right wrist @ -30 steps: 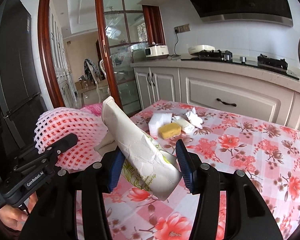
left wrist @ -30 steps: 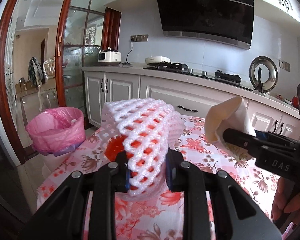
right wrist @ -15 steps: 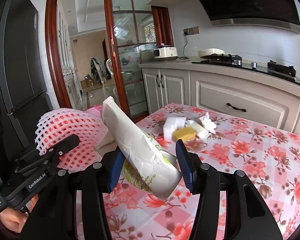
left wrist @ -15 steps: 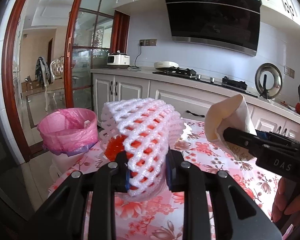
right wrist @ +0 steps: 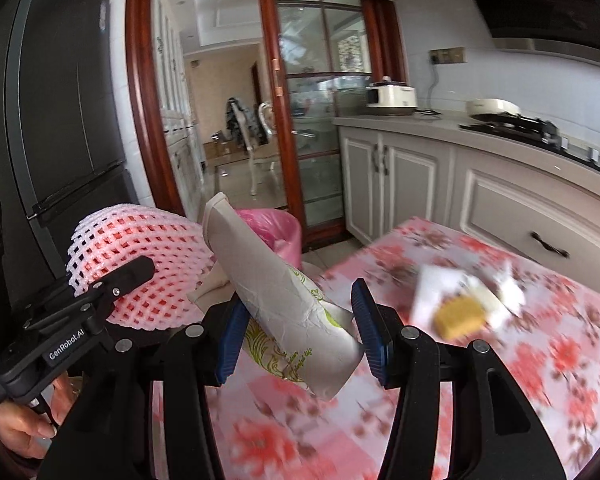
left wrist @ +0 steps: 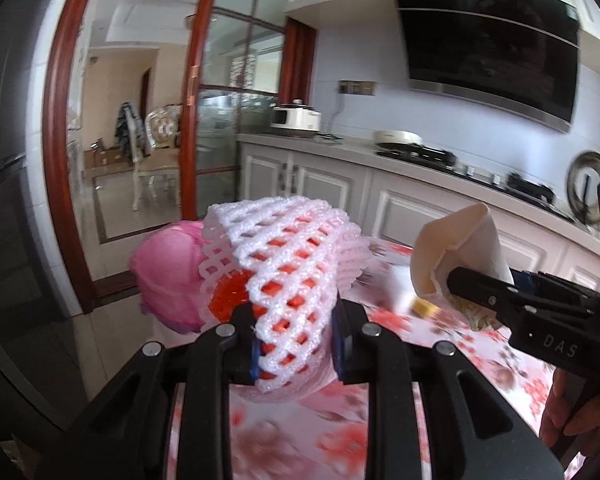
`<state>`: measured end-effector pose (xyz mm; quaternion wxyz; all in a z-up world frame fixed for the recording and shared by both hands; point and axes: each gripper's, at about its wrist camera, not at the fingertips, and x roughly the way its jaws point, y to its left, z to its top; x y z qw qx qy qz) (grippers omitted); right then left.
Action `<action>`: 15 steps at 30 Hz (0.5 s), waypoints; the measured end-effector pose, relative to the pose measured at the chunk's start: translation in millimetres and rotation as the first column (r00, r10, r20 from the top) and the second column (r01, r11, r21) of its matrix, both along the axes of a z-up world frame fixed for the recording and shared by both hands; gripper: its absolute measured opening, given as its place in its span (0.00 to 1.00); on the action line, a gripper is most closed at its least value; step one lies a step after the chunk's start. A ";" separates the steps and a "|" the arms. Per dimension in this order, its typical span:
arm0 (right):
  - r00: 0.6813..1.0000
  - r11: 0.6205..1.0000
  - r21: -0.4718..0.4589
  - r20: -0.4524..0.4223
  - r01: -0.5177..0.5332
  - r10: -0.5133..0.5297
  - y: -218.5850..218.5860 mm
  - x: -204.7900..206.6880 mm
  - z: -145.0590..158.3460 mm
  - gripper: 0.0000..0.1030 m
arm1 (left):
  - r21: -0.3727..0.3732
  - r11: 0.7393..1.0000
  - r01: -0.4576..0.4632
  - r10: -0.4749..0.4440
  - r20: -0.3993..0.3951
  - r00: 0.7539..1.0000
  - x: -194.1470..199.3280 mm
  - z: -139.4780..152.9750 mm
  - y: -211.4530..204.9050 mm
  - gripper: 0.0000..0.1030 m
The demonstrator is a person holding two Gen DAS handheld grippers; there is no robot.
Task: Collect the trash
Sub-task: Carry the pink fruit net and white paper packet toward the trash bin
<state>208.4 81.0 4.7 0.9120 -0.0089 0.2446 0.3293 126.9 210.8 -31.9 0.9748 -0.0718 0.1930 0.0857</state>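
Left wrist view: your left gripper (left wrist: 296,344) clamps the foam net (left wrist: 284,264), your right gripper (right wrist: 296,328) the paper bag (right wrist: 284,304); release both only above the pink-lined bin (right wrist: 272,226).

White-and-pink foam net (left wrist: 284,264) showing orange-red inside, cream paper bag (right wrist: 288,308) bearing green print, pink bin liner (right wrist: 272,226), tablecloth (right wrist: 560,340) showing red flowers, yellow sponge (right wrist: 460,316).

Your way to the pink-lined bin (right wrist: 274,228) past the table edge (right wrist: 340,264) is open; sponge (right wrist: 460,316) and wrappers (right wrist: 504,288) sit well right, clear.
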 end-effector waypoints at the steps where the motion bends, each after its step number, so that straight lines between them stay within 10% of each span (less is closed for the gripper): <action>1: 1.000 1.000 0.006 -0.001 -0.015 0.015 11.4 8.4 1.3 0.48 | 0.000 1.000 -0.012 0.012 0.000 1.000 2.9 0.9 6.9 0.24; 15: 0.989 0.991 0.036 -0.073 -0.127 0.129 133.7 111.8 -5.4 0.48 | -0.016 0.986 -0.168 0.167 -0.031 0.985 82.9 -2.7 128.6 0.25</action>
